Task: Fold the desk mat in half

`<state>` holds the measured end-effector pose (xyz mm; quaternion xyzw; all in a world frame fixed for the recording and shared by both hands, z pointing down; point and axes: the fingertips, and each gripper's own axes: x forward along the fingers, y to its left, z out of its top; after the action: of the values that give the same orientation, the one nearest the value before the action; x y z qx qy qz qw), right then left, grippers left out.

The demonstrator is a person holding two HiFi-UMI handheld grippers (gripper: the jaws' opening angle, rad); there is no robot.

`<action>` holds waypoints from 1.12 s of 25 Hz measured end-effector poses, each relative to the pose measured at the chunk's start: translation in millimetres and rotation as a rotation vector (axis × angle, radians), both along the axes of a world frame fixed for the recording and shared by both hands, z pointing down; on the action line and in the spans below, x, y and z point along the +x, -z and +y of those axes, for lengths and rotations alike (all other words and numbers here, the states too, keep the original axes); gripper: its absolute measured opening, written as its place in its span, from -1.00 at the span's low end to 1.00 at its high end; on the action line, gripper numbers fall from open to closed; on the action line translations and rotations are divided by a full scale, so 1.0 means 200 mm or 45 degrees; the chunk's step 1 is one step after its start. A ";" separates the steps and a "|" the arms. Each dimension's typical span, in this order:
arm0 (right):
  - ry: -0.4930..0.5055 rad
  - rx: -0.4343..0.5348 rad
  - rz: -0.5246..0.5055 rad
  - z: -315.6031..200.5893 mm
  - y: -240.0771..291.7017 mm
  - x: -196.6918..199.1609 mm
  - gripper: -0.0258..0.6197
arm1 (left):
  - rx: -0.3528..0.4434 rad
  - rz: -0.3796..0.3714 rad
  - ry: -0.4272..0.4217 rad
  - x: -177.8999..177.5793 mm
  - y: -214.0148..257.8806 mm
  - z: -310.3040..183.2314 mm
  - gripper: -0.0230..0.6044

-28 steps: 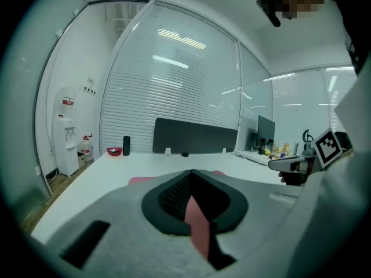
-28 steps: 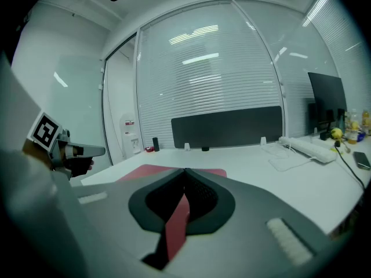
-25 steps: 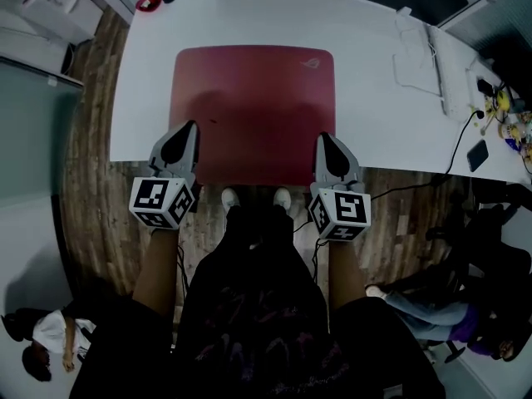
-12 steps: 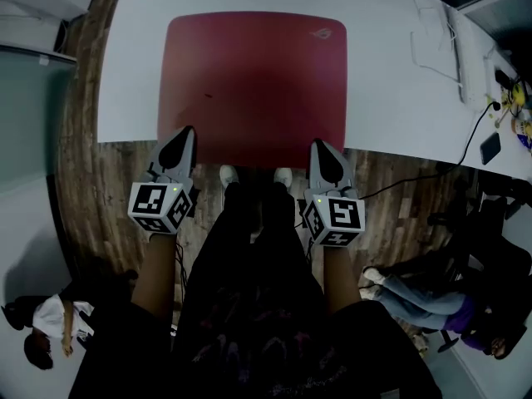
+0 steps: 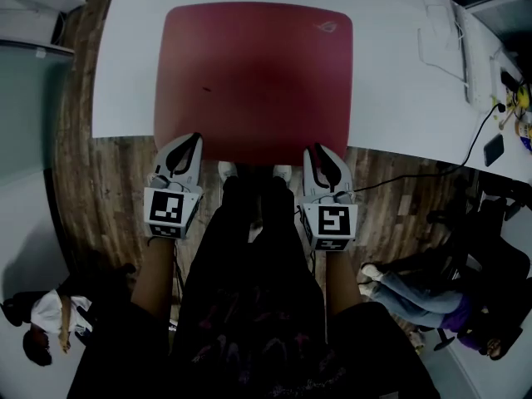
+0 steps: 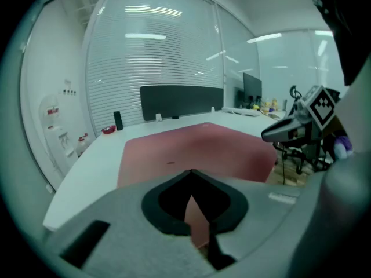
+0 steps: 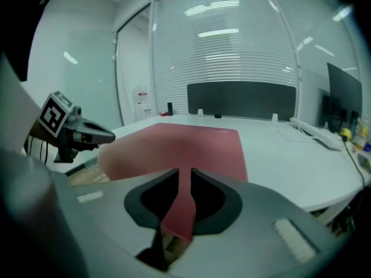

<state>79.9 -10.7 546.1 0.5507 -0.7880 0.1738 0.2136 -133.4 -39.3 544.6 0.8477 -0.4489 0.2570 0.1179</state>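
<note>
A dark red desk mat (image 5: pixel 253 81) lies flat on the white table (image 5: pixel 125 73), with its near edge past the table's front edge. My left gripper (image 5: pixel 189 140) is shut on the mat's near left corner, and a strip of mat (image 6: pixel 194 210) shows between its jaws (image 6: pixel 191 172). My right gripper (image 5: pixel 314 150) holds the near right corner. Its jaws are opening, though the mat's edge (image 7: pixel 181 204) still fills the narrow gap at the tips (image 7: pixel 184 169). Each gripper view shows the other gripper: the right gripper (image 6: pixel 272 135) and the left gripper (image 7: pixel 107 136).
A white keyboard and papers (image 5: pixel 440 40) lie on the table's right side, beside a dark phone (image 5: pixel 493 148) and a black cable (image 5: pixel 470 152). A seated person's legs (image 5: pixel 416 298) are at the lower right. A black panel (image 6: pixel 181 100) stands along the far edge.
The head view has moved closer, so the mat fills more of the picture. Both grippers have rolled, so their marker cubes now face squarely up, and they still sit at the near corners.
</note>
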 end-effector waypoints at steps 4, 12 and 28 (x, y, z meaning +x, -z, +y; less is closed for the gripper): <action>0.167 0.018 0.171 0.02 -0.01 -0.08 -0.46 | 0.067 -0.181 -0.144 0.04 0.00 0.02 -0.88; 0.563 0.076 0.702 0.13 -0.20 -0.18 0.10 | 0.147 -0.556 -0.507 0.10 -0.19 0.16 -0.15; 0.608 0.176 0.982 0.08 -0.41 -0.23 0.51 | 0.267 -0.785 -0.589 0.18 -0.46 0.19 0.52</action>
<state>34.0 5.4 628.0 0.3912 -0.7654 -0.1508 0.4882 -96.5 -1.8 636.7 0.8169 -0.2841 0.4720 -0.1707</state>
